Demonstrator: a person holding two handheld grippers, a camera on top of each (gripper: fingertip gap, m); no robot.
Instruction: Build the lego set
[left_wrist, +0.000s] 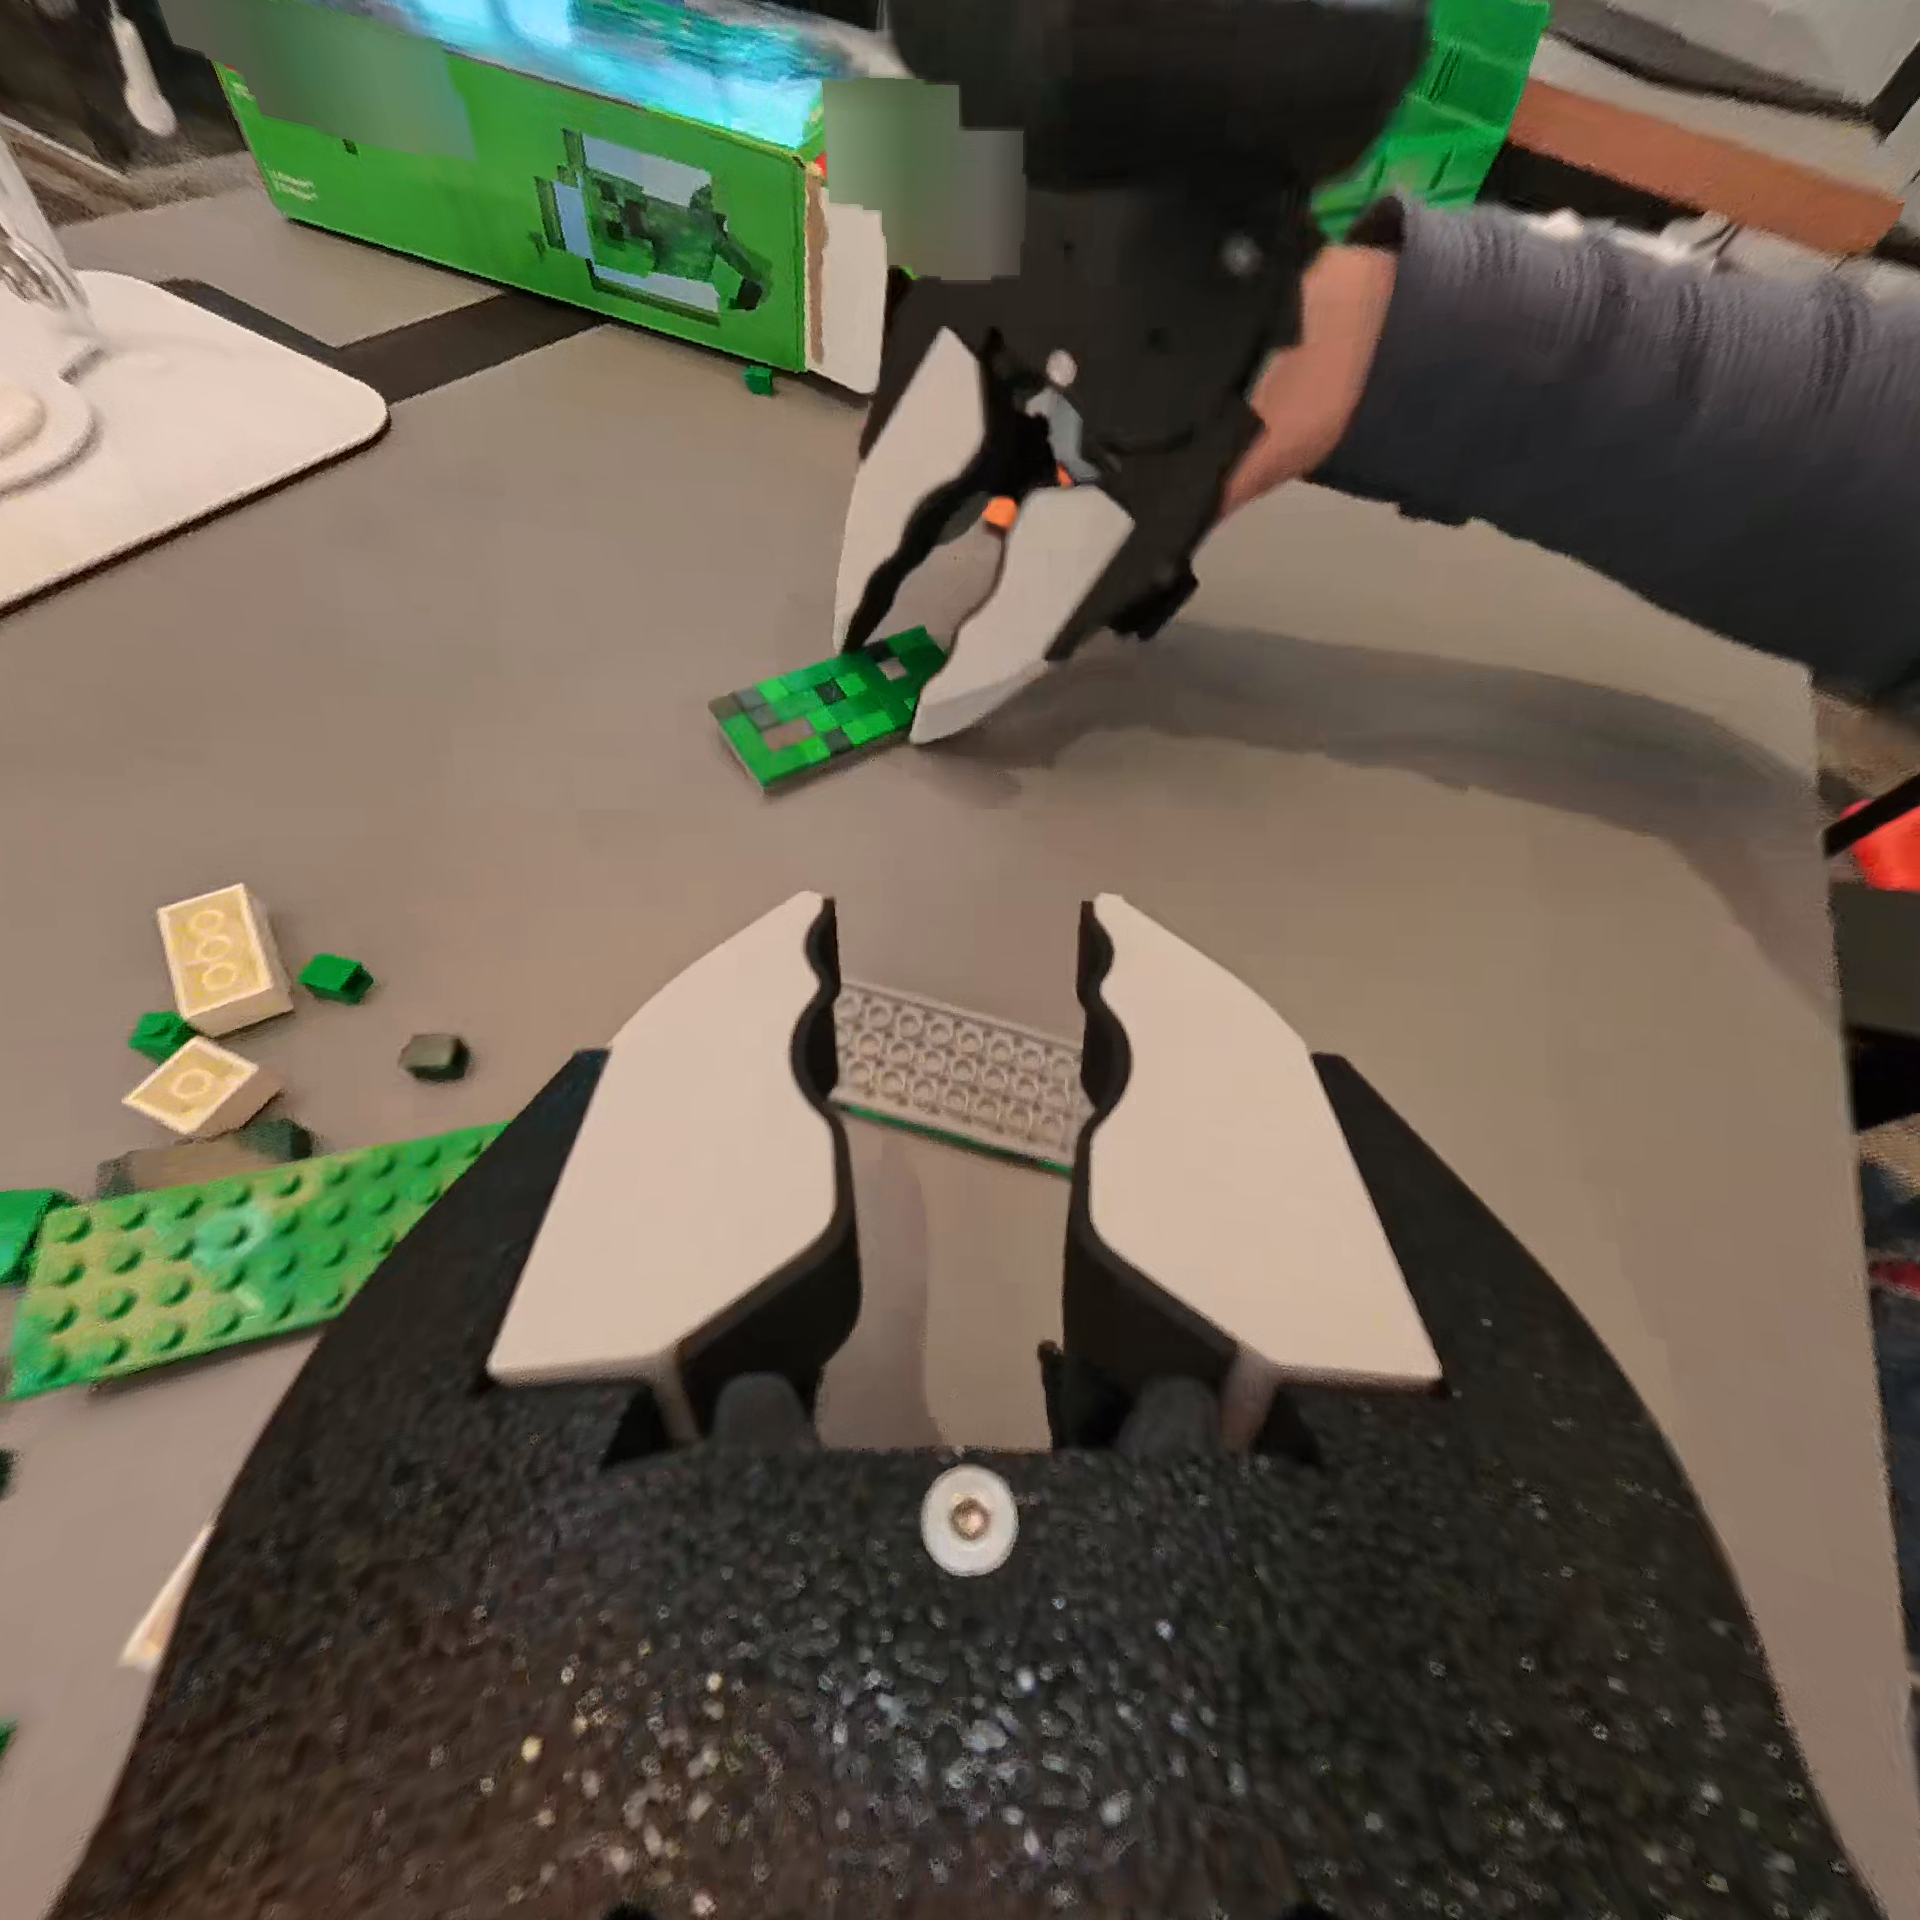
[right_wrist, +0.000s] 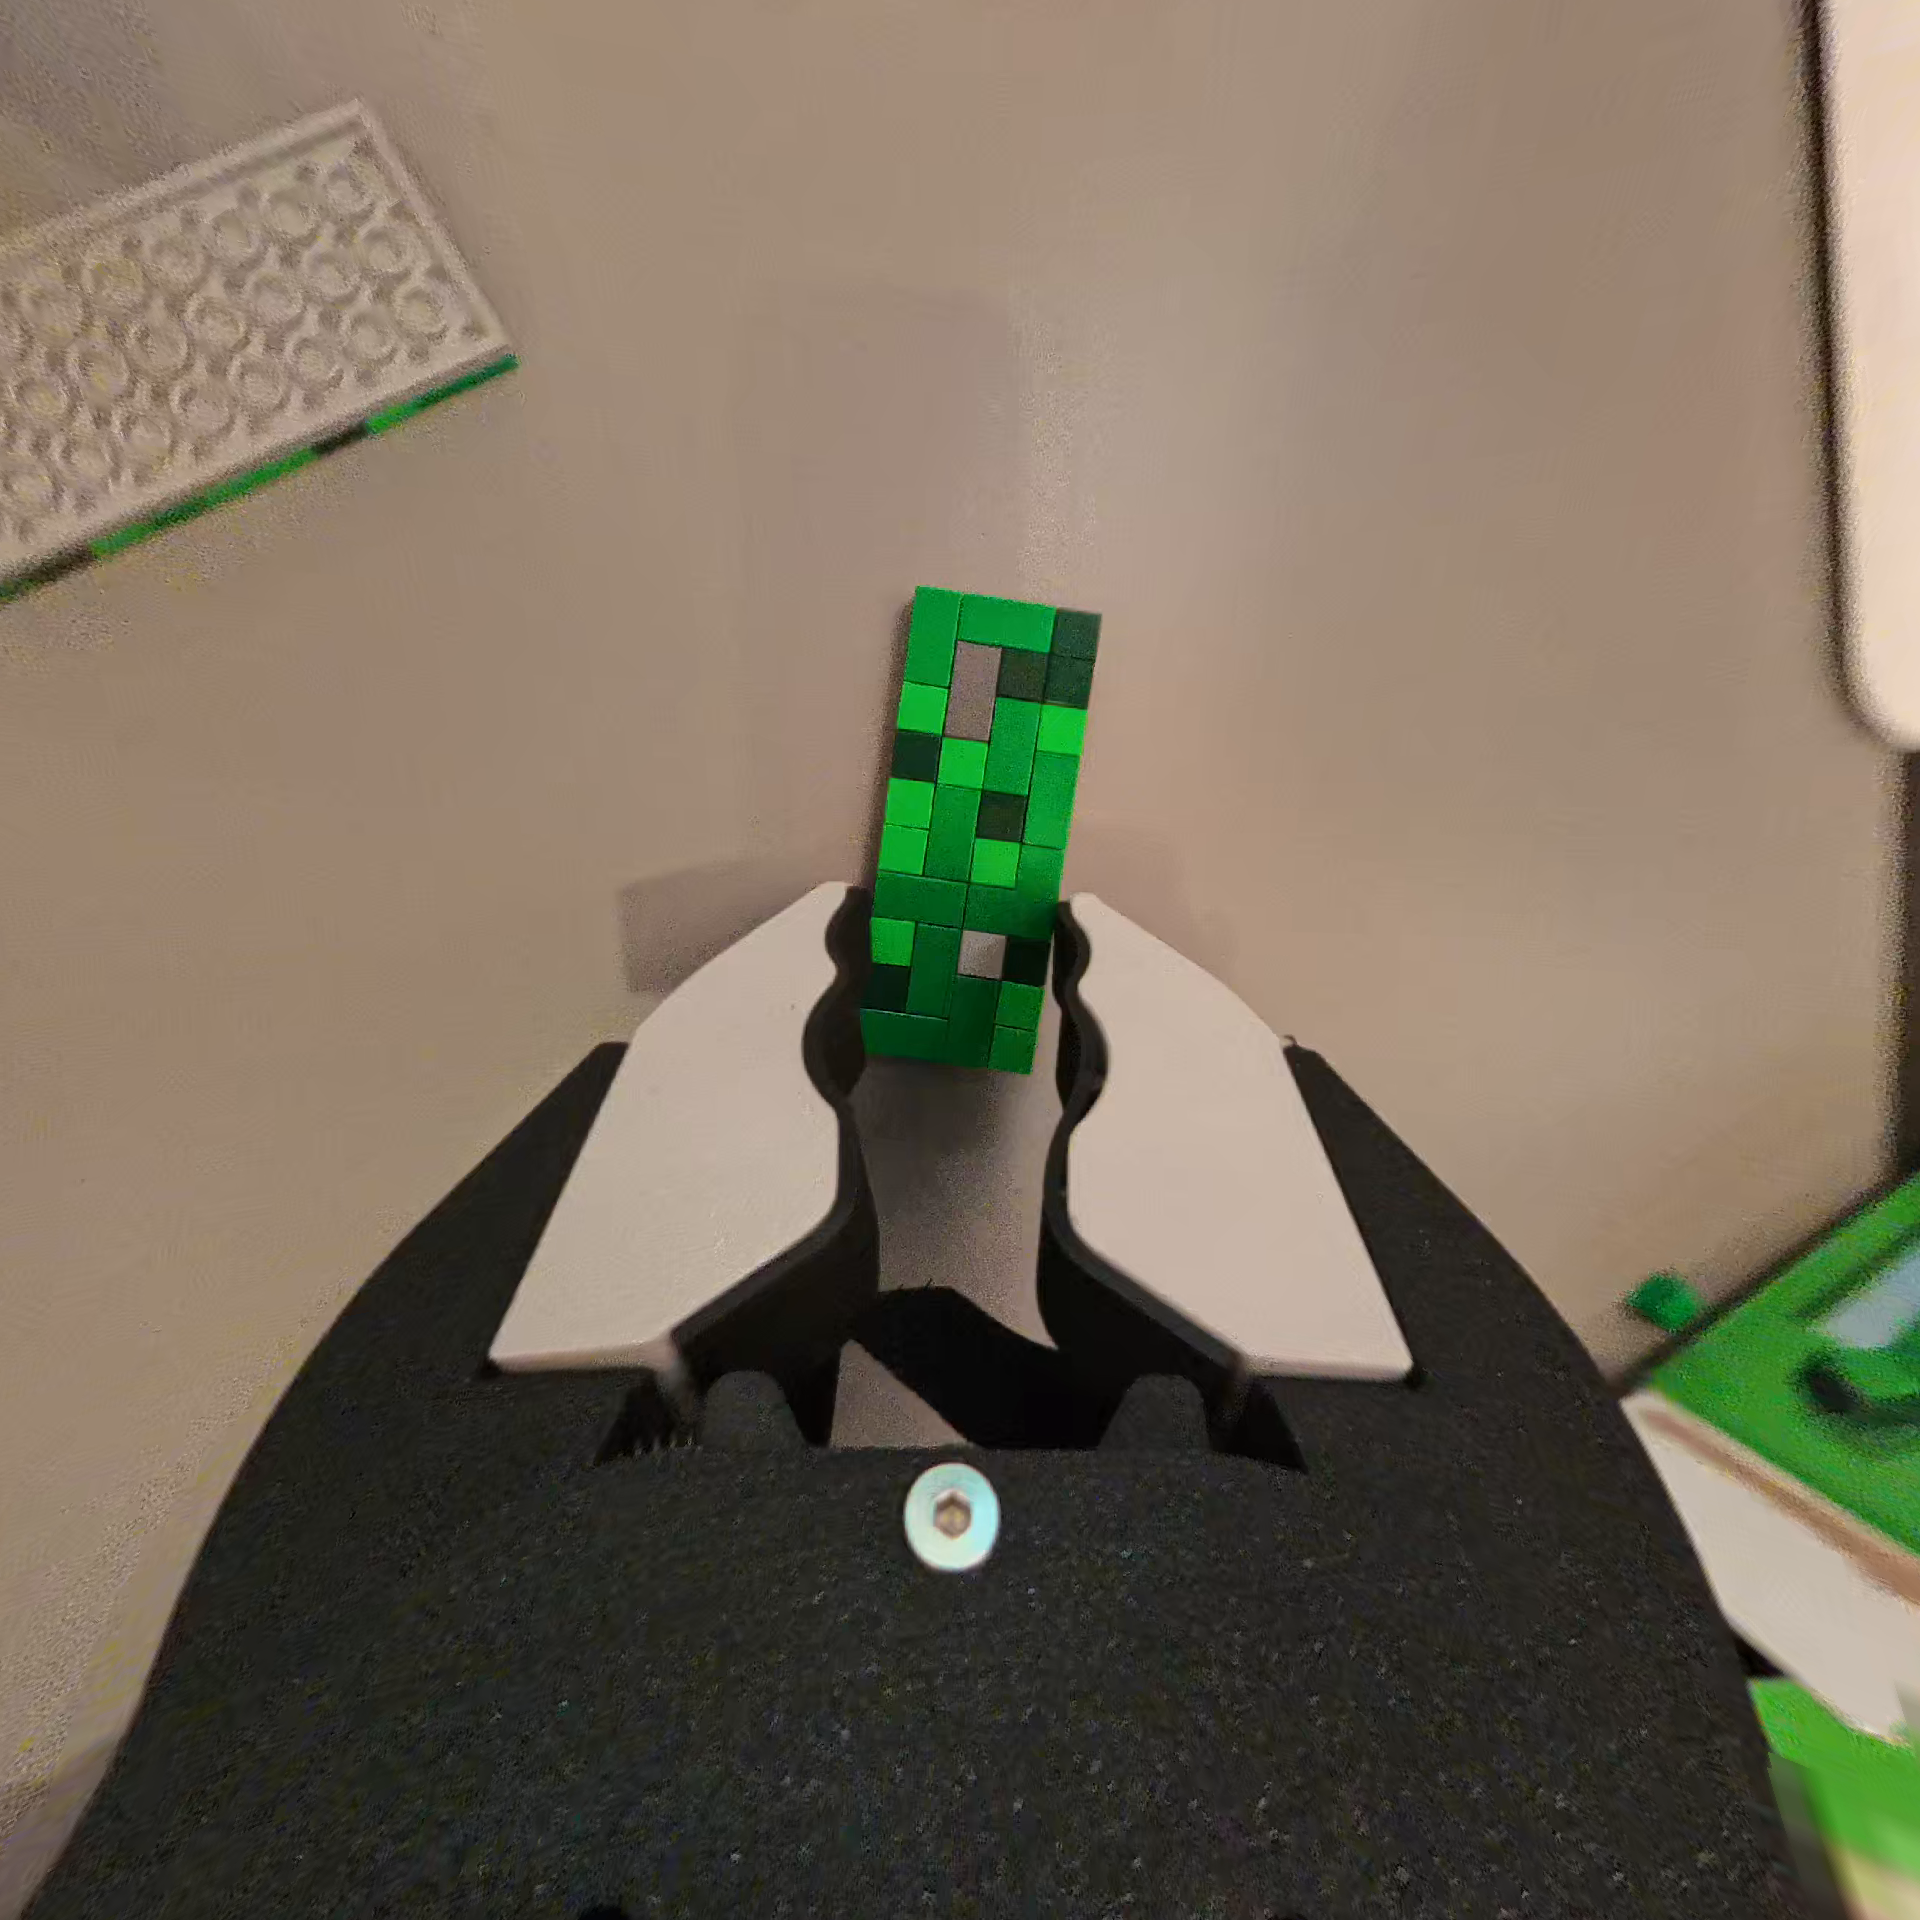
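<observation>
A flat plate tiled in mixed greens with a few grey squares lies on the grey table. My right gripper is shut on its near end, with a pad against each long edge. The left wrist view shows the same: the right gripper points down at the plate, which rests on the table. My left gripper is open and empty. It hovers over a grey plate lying underside up. In the right wrist view that grey plate lies flat with no finger touching it.
A green box stands at the back. A white mat lies at the far left. Loose tan bricks, small green pieces and a green studded baseplate lie at the left. A person's sleeve reaches in from the right.
</observation>
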